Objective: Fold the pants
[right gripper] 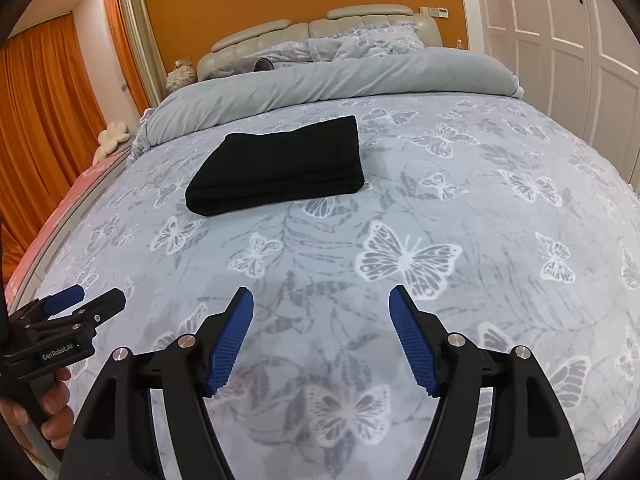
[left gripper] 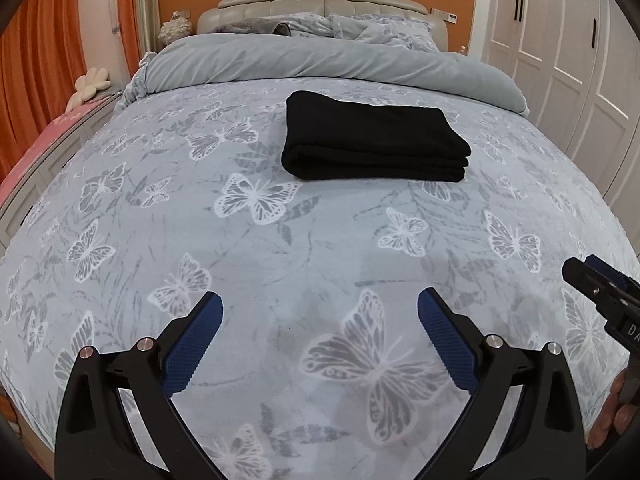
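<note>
Both sets of jaws stand wide apart with nothing between their ribbed blue pads: the left gripper and the right gripper each hang over bare bedspread, gripping no cloth. From the right wrist view, the left gripper shows at the lower left edge, its fingers parted as well, with a hand wrapped round its handle. From the left wrist view, the tip of the right gripper reaches in from the right edge, and fingers of the hand holding it show below

The black pants lie folded into a compact, layered rectangle on the bedspread, well ahead of both grippers and touching neither. They sit toward the middle of the bed, nearer the head than the foot, with the stacked fold edges facing the cameras. The bedspread is pale blue-grey with white and grey butterflies. Beyond the pants a plain grey-blue duvet is rolled back across the bed, with pillows and a padded beige headboard behind it. Orange curtains hang at the left, white wardrobe doors stand at the right
</note>
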`<state>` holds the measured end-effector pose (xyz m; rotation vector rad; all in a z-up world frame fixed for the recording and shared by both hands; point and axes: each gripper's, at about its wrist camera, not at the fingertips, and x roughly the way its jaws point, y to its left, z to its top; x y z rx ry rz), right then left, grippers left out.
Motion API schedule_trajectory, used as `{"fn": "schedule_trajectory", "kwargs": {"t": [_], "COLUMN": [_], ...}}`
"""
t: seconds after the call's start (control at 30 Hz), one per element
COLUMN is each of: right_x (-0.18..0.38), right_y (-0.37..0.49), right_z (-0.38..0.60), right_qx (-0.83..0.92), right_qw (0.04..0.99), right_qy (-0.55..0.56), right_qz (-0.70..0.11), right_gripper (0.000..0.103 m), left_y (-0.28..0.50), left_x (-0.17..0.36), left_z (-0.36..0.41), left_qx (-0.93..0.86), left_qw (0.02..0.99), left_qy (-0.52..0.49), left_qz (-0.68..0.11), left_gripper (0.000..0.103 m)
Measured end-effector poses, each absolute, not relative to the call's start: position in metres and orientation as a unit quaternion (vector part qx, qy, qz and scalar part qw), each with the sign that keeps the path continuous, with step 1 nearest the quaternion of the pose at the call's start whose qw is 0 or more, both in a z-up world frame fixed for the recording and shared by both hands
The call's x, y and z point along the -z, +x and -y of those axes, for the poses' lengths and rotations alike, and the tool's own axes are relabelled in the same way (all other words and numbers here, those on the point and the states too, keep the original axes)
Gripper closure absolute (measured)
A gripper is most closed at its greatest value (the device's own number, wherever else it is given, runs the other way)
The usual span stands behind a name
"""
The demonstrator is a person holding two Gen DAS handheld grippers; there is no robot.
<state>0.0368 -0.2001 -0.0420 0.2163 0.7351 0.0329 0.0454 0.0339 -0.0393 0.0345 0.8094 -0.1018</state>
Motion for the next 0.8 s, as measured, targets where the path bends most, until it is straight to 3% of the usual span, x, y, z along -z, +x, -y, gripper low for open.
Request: {"fn": "schedule_trajectory", "kwargs": {"t": [0.8], "right_x": [0.043], "right_y": [0.033], "right_z": [0.194], "right_qx": [-0.02], "right_qw": [0.928], "right_qy": [0.096], "right_qz": [-0.36], "right_gripper": [0.034], "left_y": [0.04], "left_x": [0.044], "left_z": [-0.023], "left_qx": [0.049], "left_qw": [0.92], "left_qy": [0.039], "left_qz": [-0.388], "left_gripper": [0.007]}}
